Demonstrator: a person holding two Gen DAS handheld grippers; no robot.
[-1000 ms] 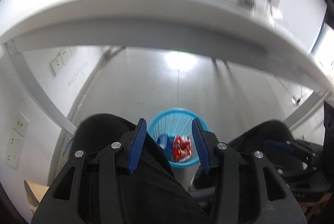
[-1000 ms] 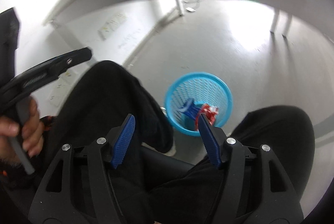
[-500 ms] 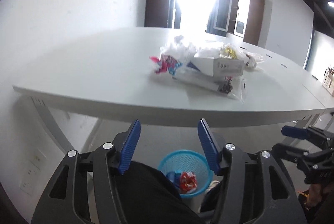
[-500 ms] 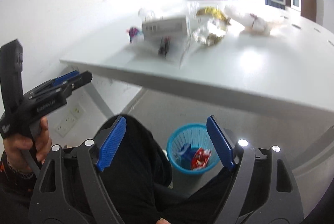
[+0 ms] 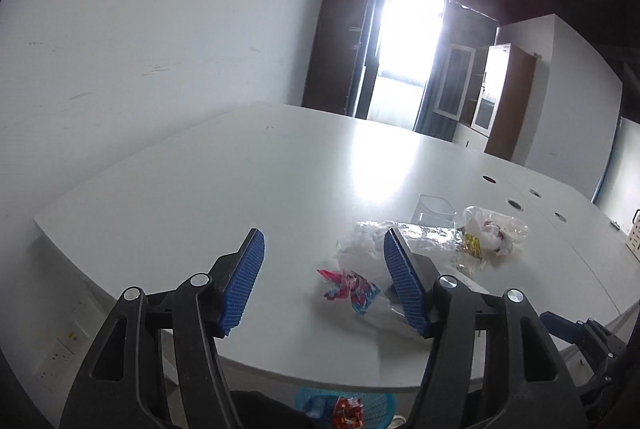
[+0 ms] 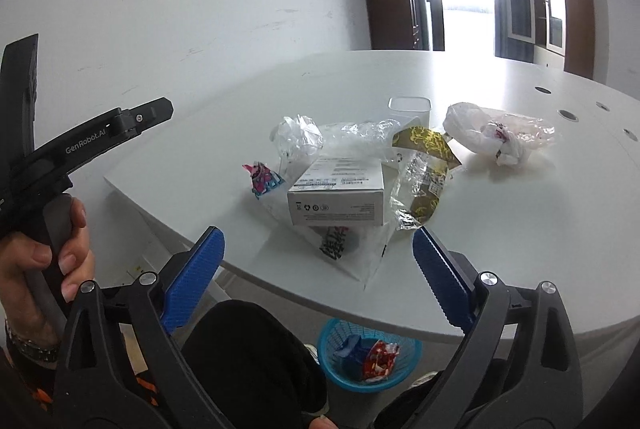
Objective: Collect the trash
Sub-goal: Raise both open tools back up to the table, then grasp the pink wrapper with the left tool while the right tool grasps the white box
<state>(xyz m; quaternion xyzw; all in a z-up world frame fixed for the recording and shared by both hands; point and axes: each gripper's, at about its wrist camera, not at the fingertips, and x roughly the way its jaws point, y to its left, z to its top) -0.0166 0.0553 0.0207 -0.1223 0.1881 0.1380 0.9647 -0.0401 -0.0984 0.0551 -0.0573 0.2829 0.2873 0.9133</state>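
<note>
Both claws are held above the near edge of a smooth white counter (image 6: 520, 229), each with its ribbed blue pads spread wide and gripping nothing: the left claw (image 5: 324, 281) points at the litter from the side, the right claw (image 6: 316, 269) faces it head-on. The trash lies in a loose cluster on the counter. A white cardboard box (image 6: 338, 195) with printed labels sits in the middle, resting partly on a flat clear plastic bag (image 6: 352, 249) with black print. Just left of the box is a small pink and blue foil wrapper (image 6: 264, 179), and behind that a crumpled clear plastic film (image 6: 298, 137). To the box's right a glossy gold-patterned wrapper (image 6: 422, 177) stands crinkled, with a bunched white plastic bag (image 6: 496, 133) farther right and a clear square container (image 6: 410, 107) behind. On the floor beneath the counter's edge, a round blue mesh wastebasket (image 6: 370, 357) holds a red wrapper (image 6: 380, 355) and a blue scrap. The person's dark-clothed legs flank it.
</note>
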